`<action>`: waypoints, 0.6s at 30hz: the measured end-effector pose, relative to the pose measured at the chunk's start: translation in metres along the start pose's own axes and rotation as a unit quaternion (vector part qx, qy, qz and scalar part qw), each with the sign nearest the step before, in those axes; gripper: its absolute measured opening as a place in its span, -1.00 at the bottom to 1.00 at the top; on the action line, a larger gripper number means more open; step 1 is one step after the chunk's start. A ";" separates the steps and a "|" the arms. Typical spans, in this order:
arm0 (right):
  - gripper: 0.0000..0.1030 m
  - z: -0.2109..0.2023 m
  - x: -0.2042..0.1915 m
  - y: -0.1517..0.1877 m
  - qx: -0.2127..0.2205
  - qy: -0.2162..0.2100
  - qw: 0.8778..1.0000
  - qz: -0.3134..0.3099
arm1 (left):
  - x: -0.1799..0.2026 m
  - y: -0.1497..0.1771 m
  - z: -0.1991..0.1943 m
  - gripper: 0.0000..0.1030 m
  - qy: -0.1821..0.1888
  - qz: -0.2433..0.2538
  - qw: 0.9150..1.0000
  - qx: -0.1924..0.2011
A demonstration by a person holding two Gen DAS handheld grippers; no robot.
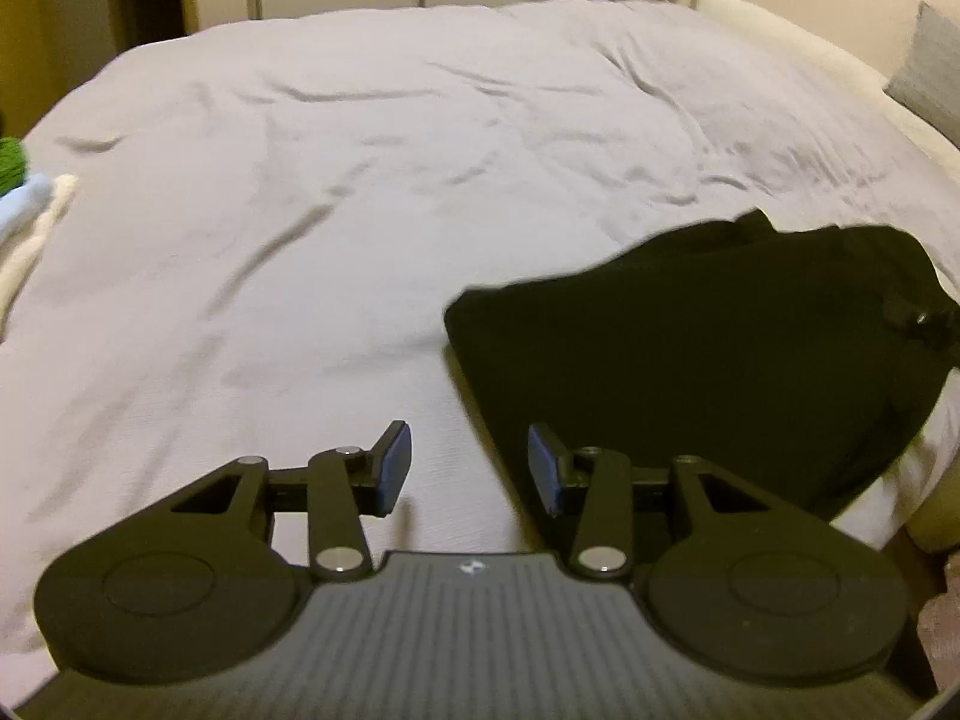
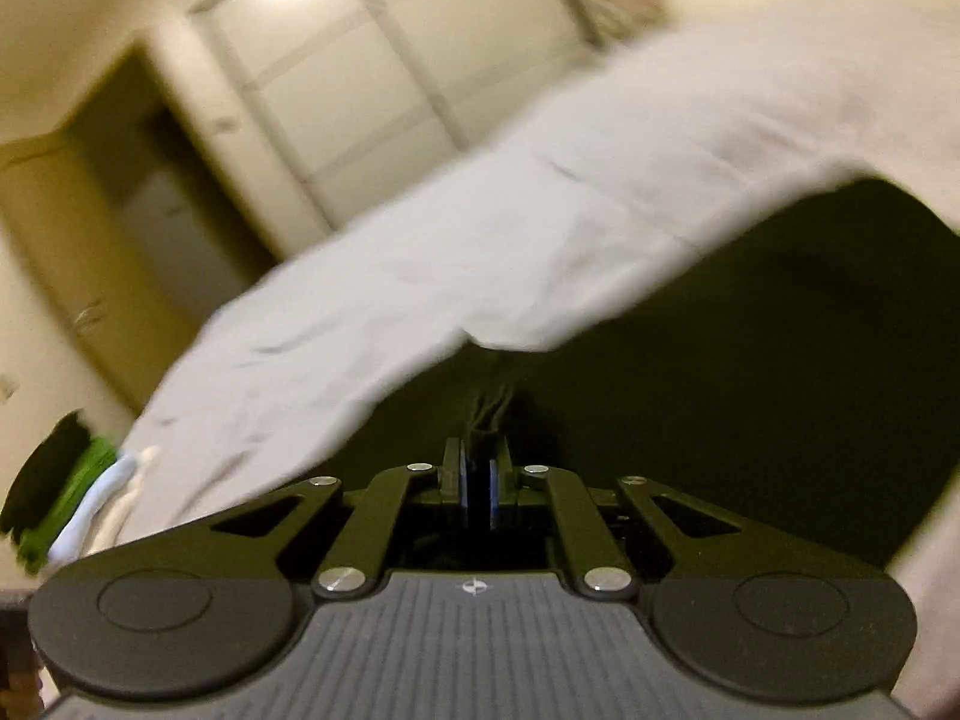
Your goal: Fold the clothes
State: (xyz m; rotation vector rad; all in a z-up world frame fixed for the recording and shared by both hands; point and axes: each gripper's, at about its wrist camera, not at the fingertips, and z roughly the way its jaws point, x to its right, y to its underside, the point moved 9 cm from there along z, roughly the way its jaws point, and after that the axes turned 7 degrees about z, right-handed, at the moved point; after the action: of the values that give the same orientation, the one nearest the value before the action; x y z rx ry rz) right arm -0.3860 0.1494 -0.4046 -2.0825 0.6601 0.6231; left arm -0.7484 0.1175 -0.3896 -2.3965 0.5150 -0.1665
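Lying flat, black garment (image 1: 690,354) runs lengthwise toward the bed's (image 1: 360,180) far-right side.

The left wrist view looks down across the bed (image 1: 336,192) from above; the right wrist view sits low, tilted, close to the black garment (image 2: 750,372). Both show these.

A black garment (image 1: 690,348) lies on the bed (image 1: 360,180), near its front edge and toward the right side as the left wrist view shows it. It is folded into a thick, roughly rectangular bundle with a fairly straight left edge, and its far edge bulges unevenly. The cloth is plain and dark, with little surface detail readable. In the right wrist view the black garment (image 2: 720,372) fills the lower right, and a fold of it is pinched between the pads of the right gripper (image 2: 478,489).
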 end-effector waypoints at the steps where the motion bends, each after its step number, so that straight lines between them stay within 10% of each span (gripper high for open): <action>1: -0.60 0.002 0.018 0.000 -0.006 0.002 0.999 0.040 | 0.006 -0.001 0.005 -0.27 0.004 0.003 1.000 -0.004; 5: -0.09 -0.003 0.043 0.004 -0.007 -0.031 0.993 0.112 | 0.027 -0.003 0.019 -0.27 0.012 0.013 1.000 -0.015; 18: -0.01 0.019 0.019 0.021 -0.058 -0.063 0.994 0.063 | 0.033 -0.004 0.031 -0.25 -0.013 0.012 0.999 -0.028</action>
State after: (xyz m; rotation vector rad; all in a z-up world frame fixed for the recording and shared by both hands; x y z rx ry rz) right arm -0.3891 0.1497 -0.4385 -2.0989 0.7013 0.8745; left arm -0.7090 0.1249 -0.4112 -2.4429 0.5441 -0.1122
